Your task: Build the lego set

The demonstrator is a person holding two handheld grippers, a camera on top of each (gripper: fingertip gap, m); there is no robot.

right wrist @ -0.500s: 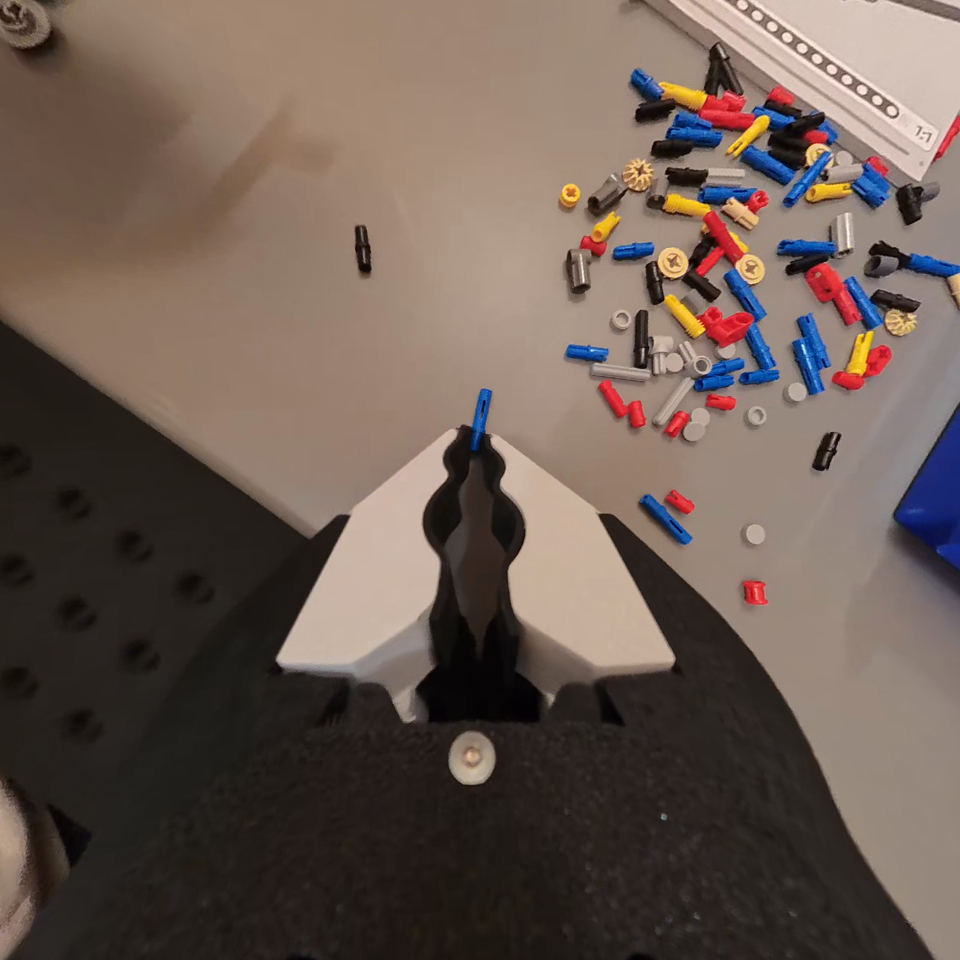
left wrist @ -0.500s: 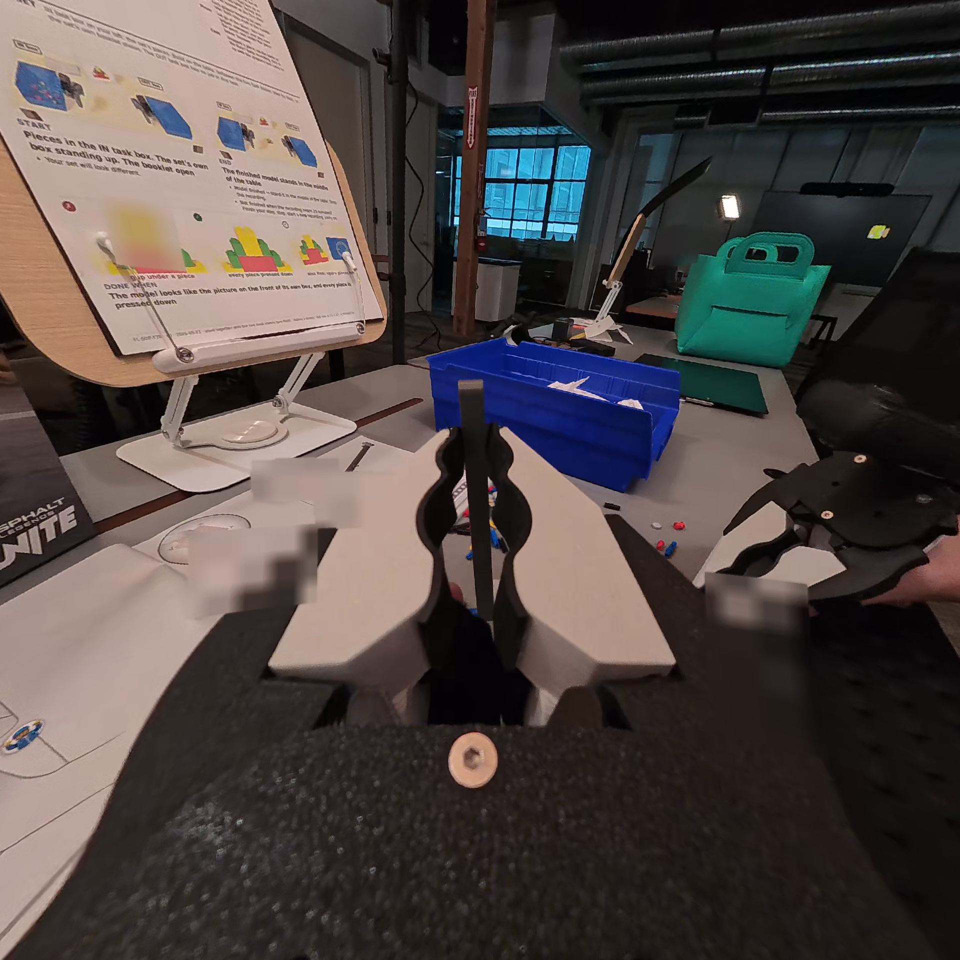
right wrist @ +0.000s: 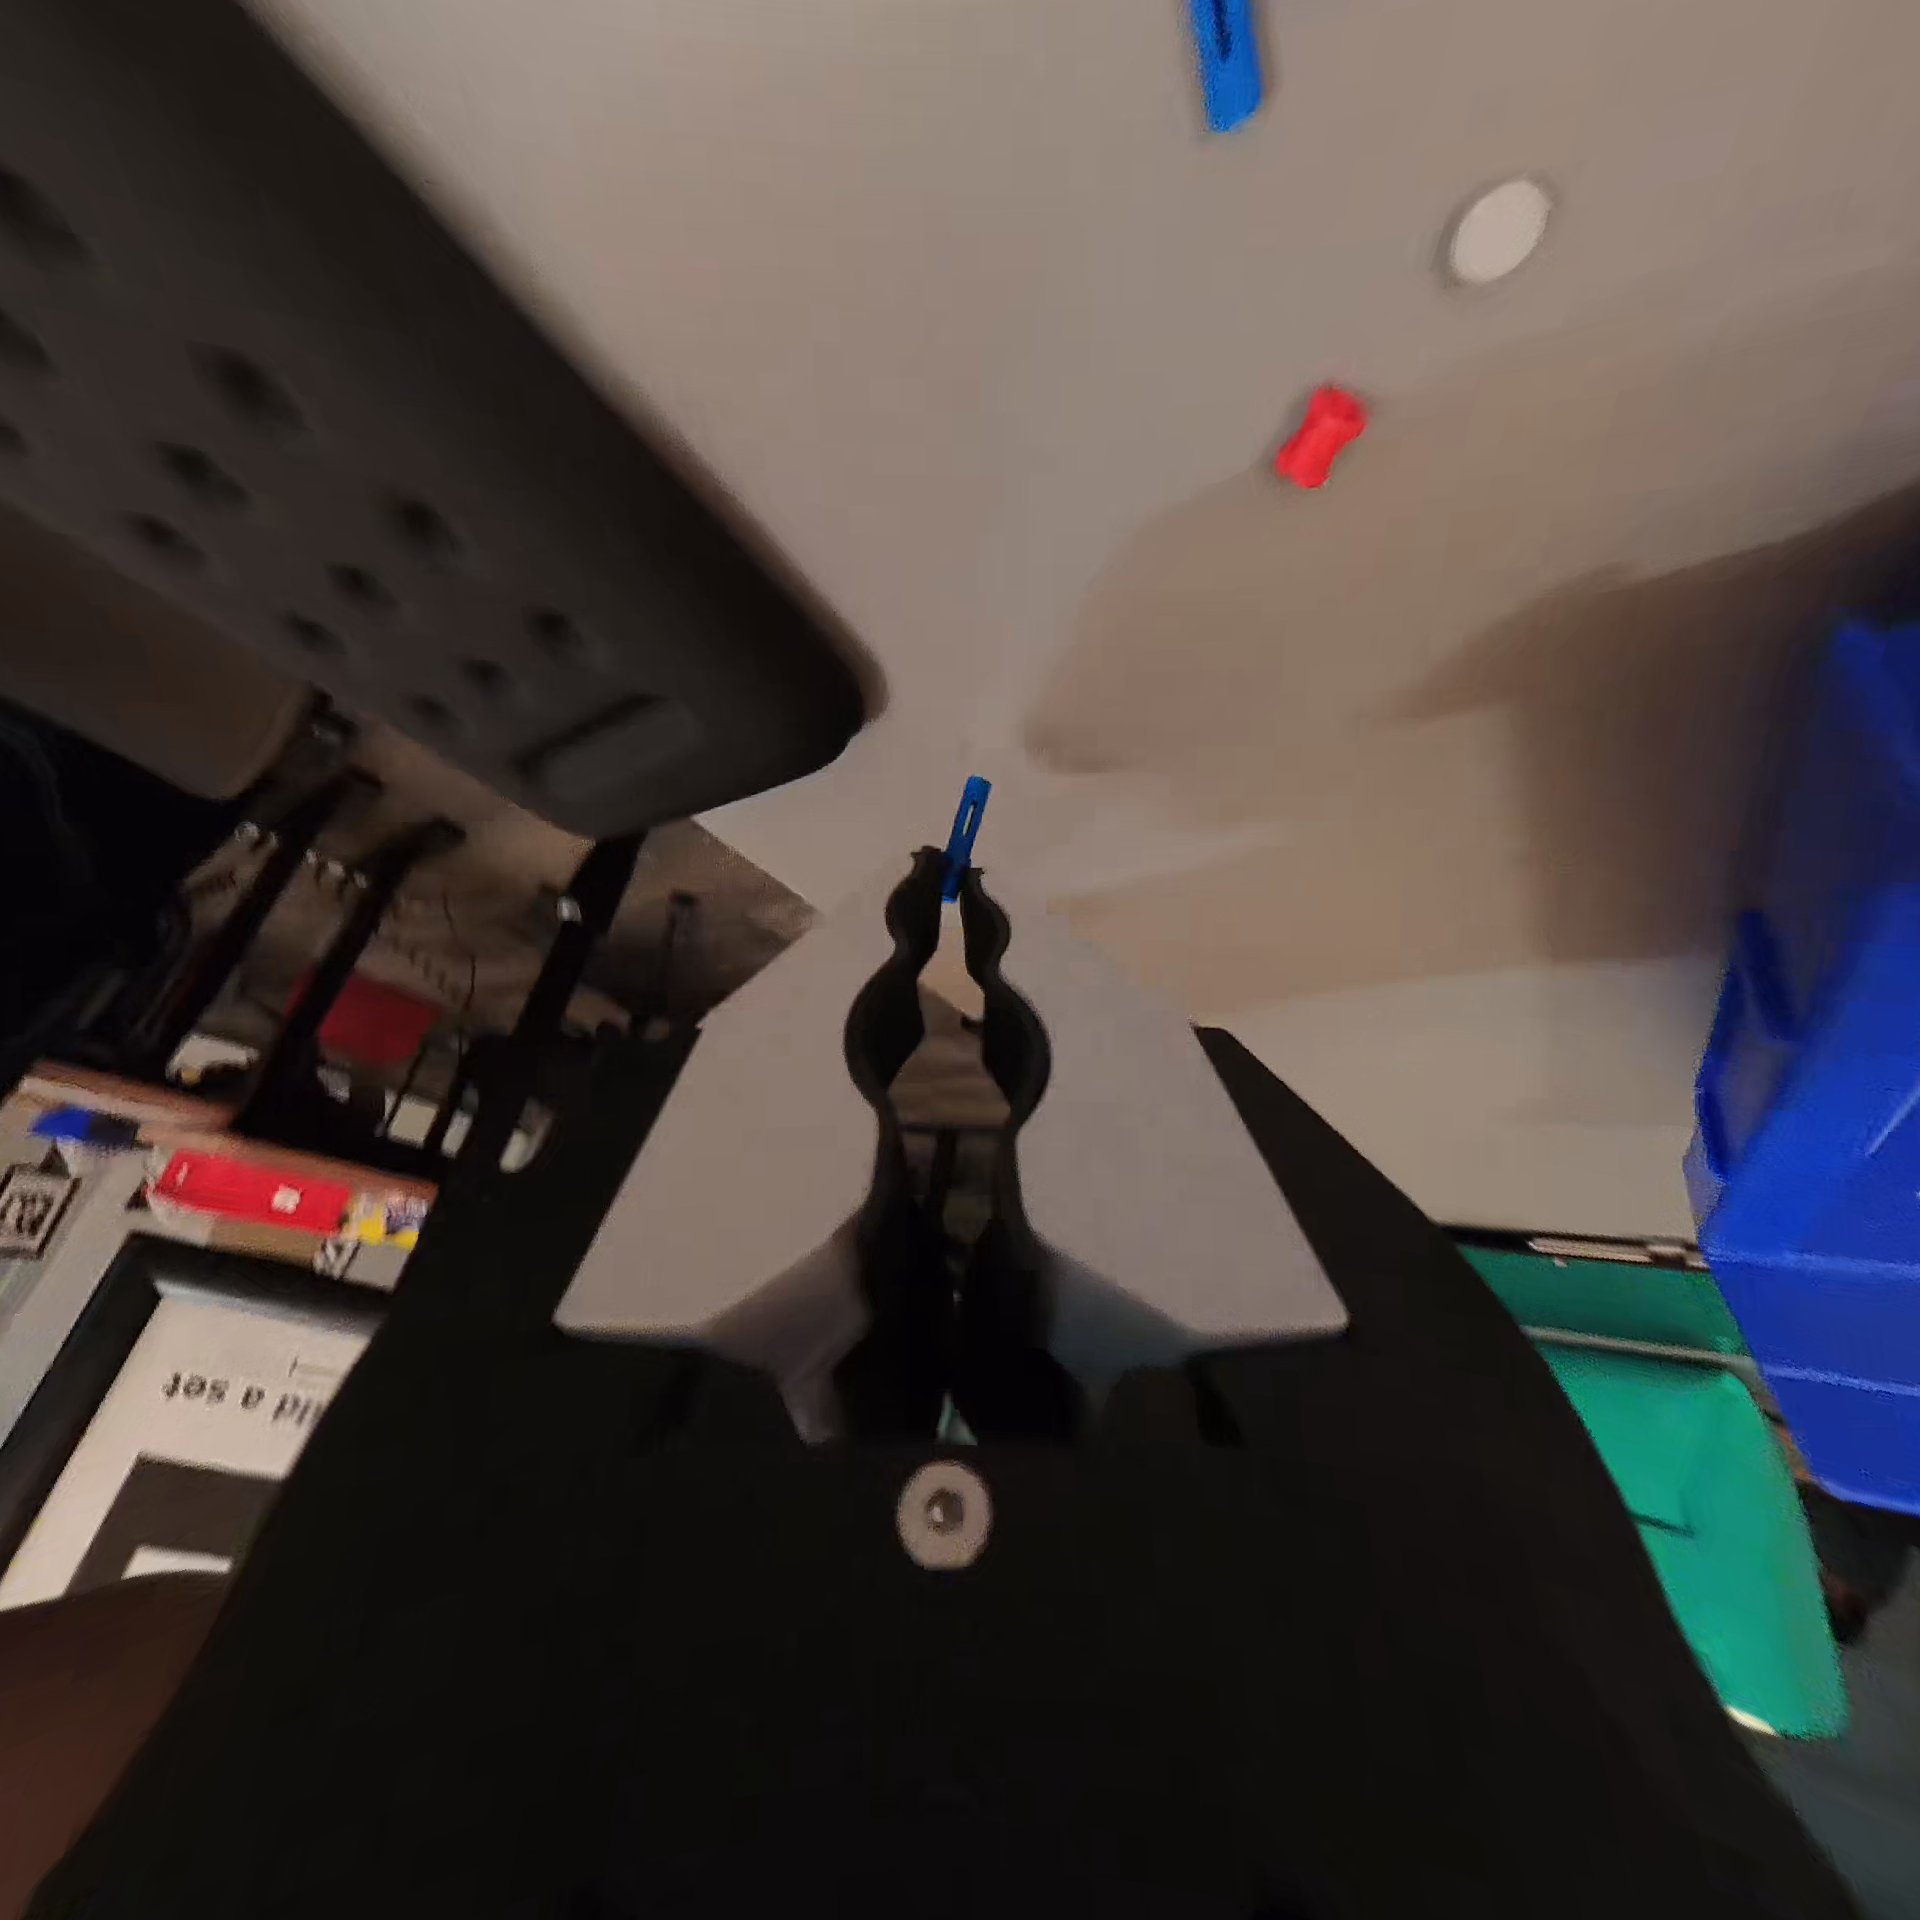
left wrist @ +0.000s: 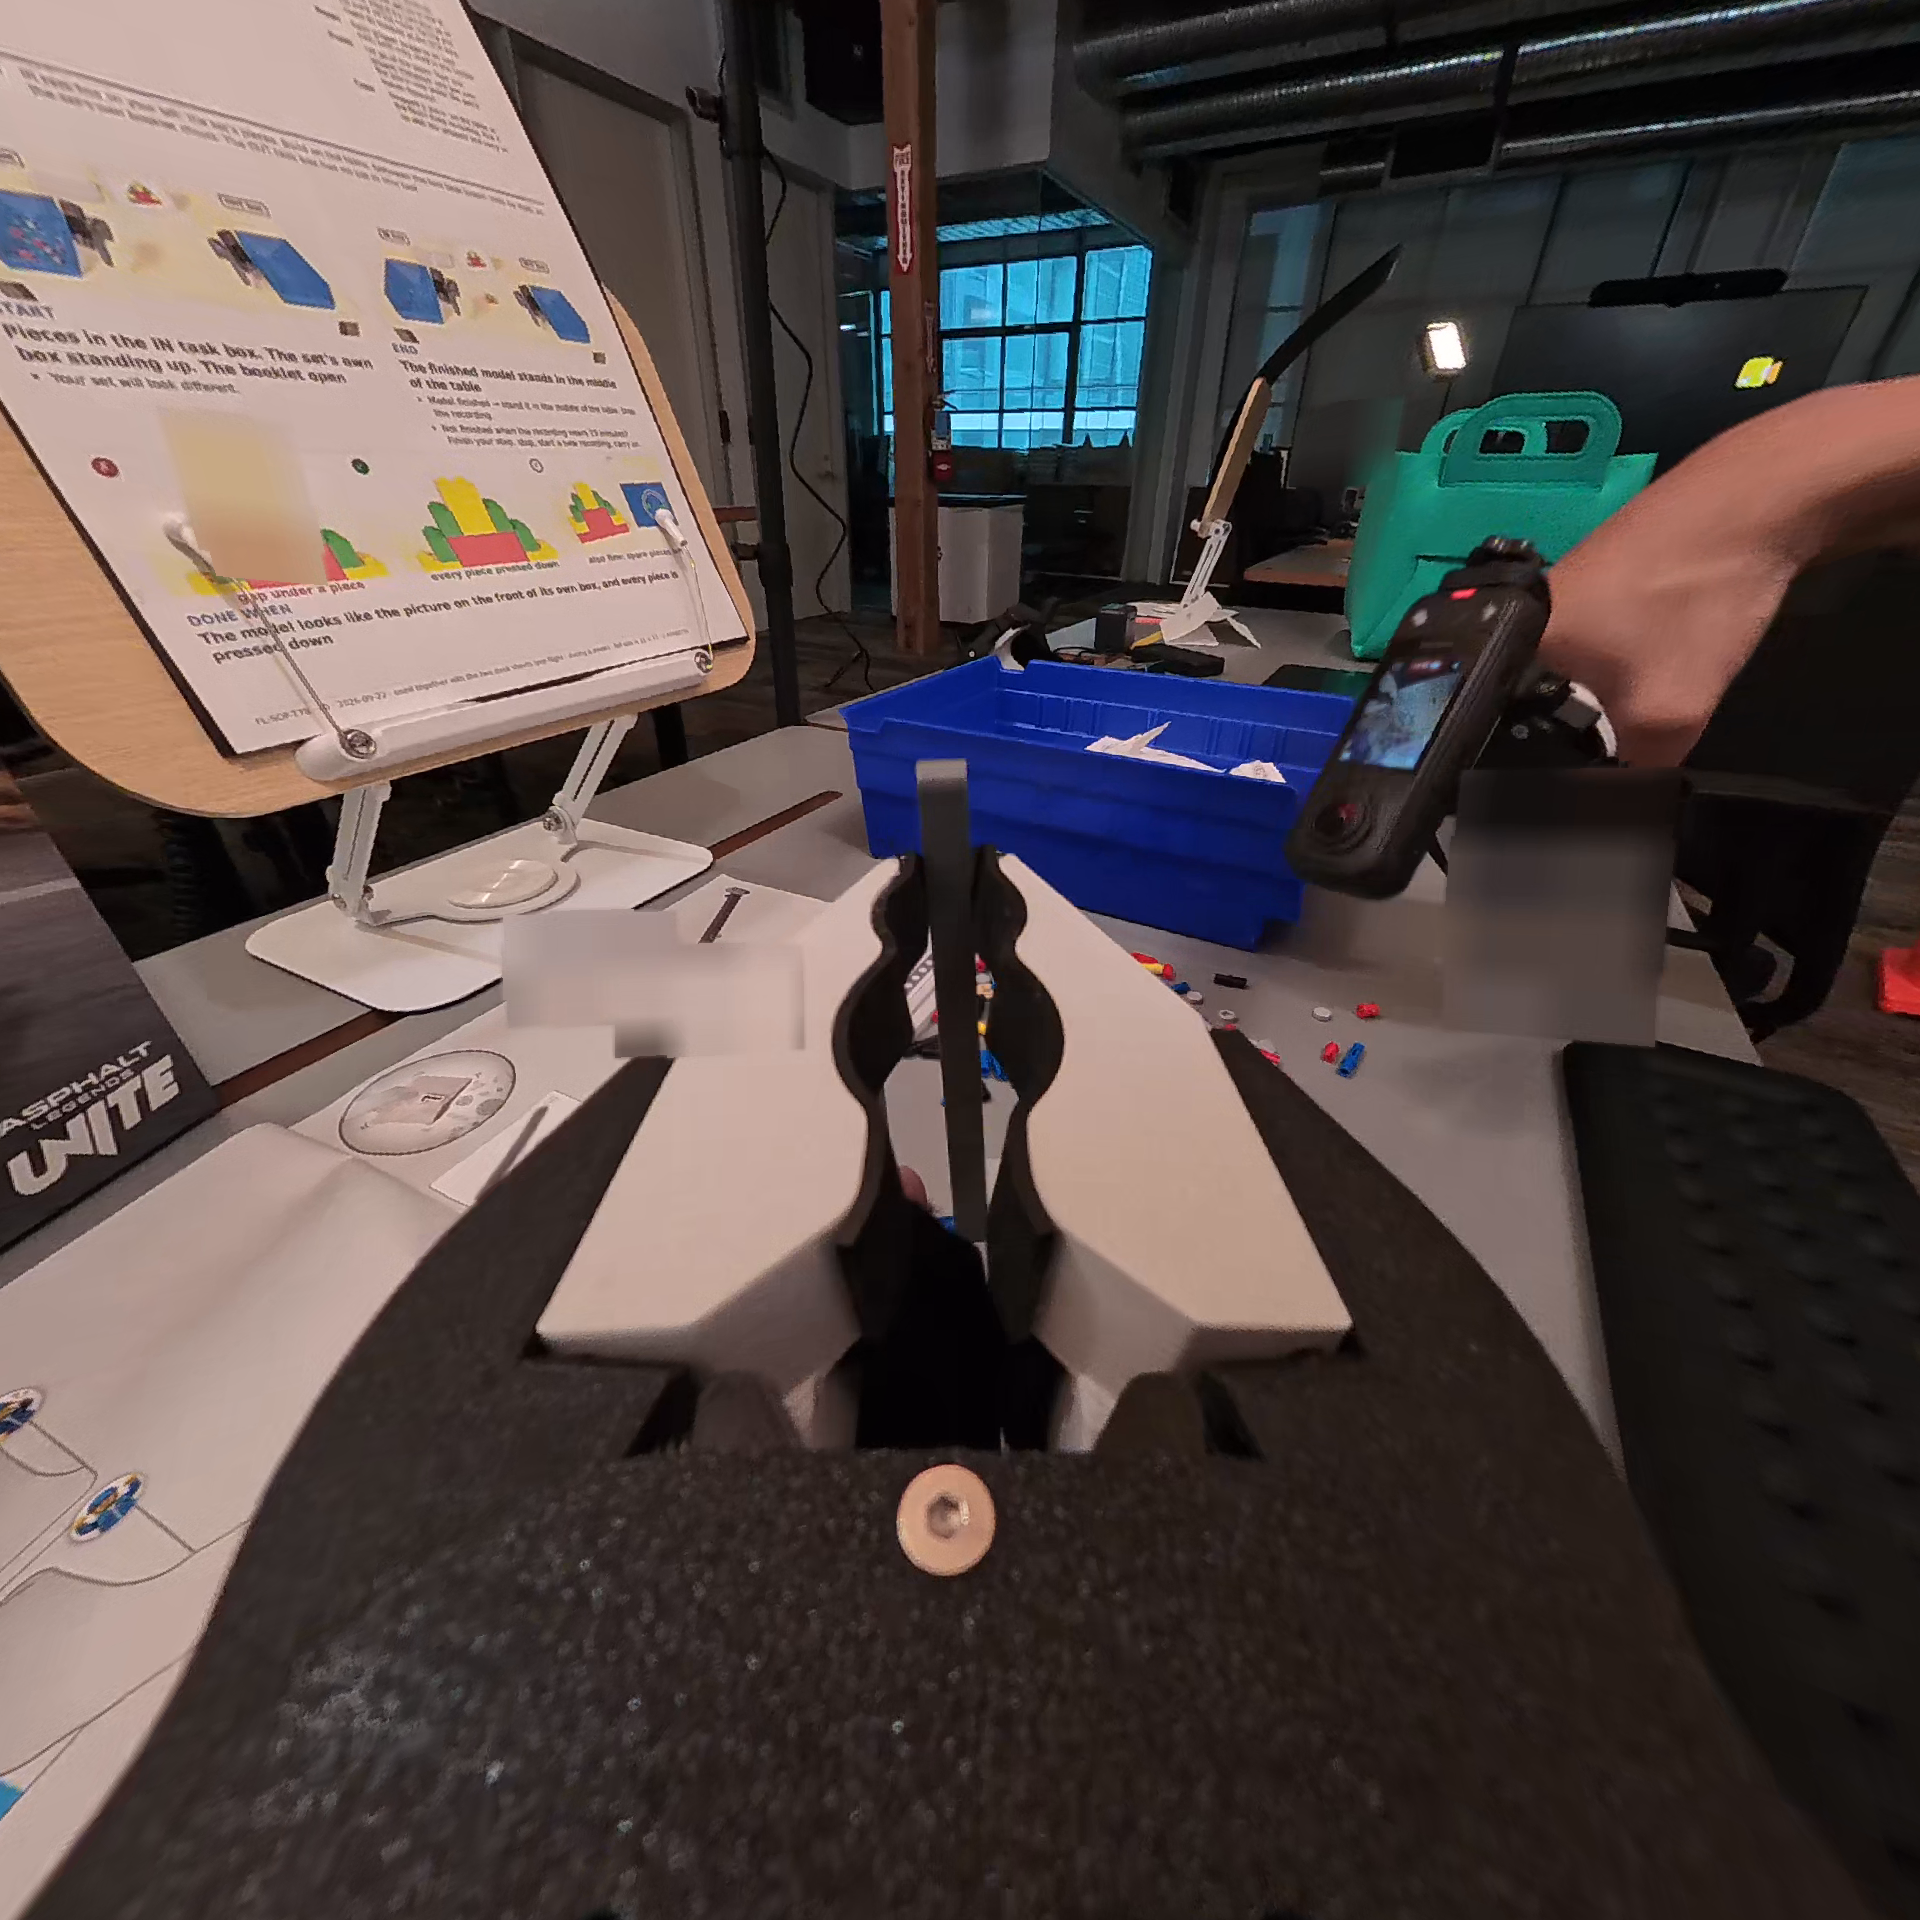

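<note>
In your left wrist view, your left gripper (left wrist: 951, 883) is clenched on a thin dark grey beam (left wrist: 954, 997) standing upright at frame centre; it looks stiff and light, so grip it low and flat-sided to stop it swivelling. Loose pins (left wrist: 1340, 1049) lie scattered right of centre on the grey table (left wrist: 1455, 1122), before the blue bin (left wrist: 1070, 821), with the instruction sheet (left wrist: 343, 416) on its stand at upper left. In your right wrist view, blurred, your right gripper (right wrist: 948, 878) pinches a small blue pin (right wrist: 964, 834) by its lower end at frame centre, jaws nearly closed. The pin looks tiny, hard and slippery: keep firm pressure, since it could pivot or pop out.
</note>
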